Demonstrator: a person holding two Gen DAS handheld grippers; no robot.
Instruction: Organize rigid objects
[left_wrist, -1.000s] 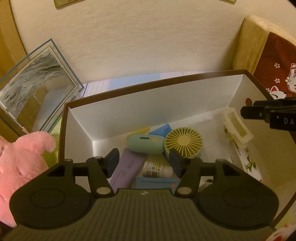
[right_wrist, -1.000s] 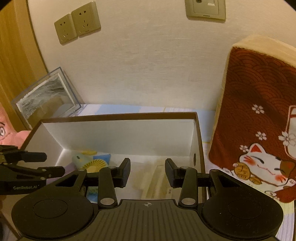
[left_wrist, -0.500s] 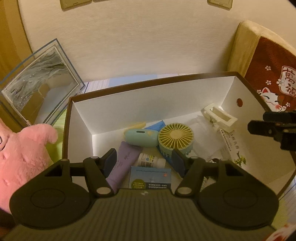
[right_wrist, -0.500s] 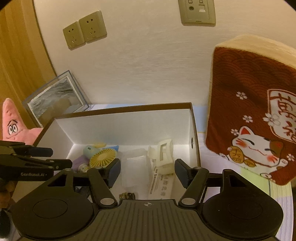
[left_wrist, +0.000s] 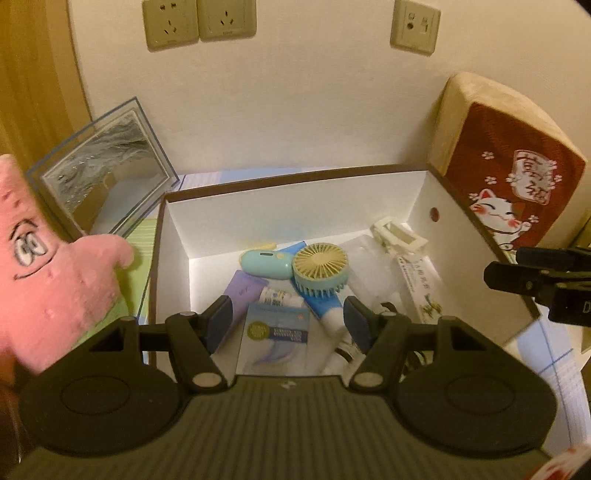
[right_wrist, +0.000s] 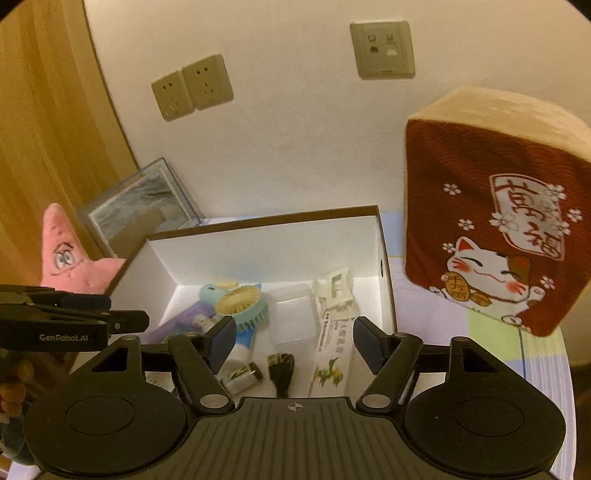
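A white box with a brown rim (left_wrist: 280, 218) (right_wrist: 266, 243) holds several items: a green and yellow hand fan (left_wrist: 320, 268) (right_wrist: 243, 301), a teal device (left_wrist: 264, 262), a purple tube (left_wrist: 242, 291), a blue card pack (left_wrist: 275, 341), a white clip (left_wrist: 399, 236) (right_wrist: 334, 286), a long white tube (right_wrist: 332, 350) and a clear case (right_wrist: 291, 314). My left gripper (left_wrist: 288, 325) is open and empty above the box's near edge. My right gripper (right_wrist: 294, 339) is open and empty above the box's near right part.
A pink star plush (left_wrist: 48, 266) (right_wrist: 70, 258) and a glass frame (left_wrist: 99, 188) stand left of the box. A red lucky-cat cushion (right_wrist: 495, 236) (left_wrist: 509, 177) stands on the right. The wall with sockets (right_wrist: 192, 86) is behind.
Both grippers have pulled back and risen from the box, so more of its inside and the wall shows. The right gripper's jaws have opened wider.
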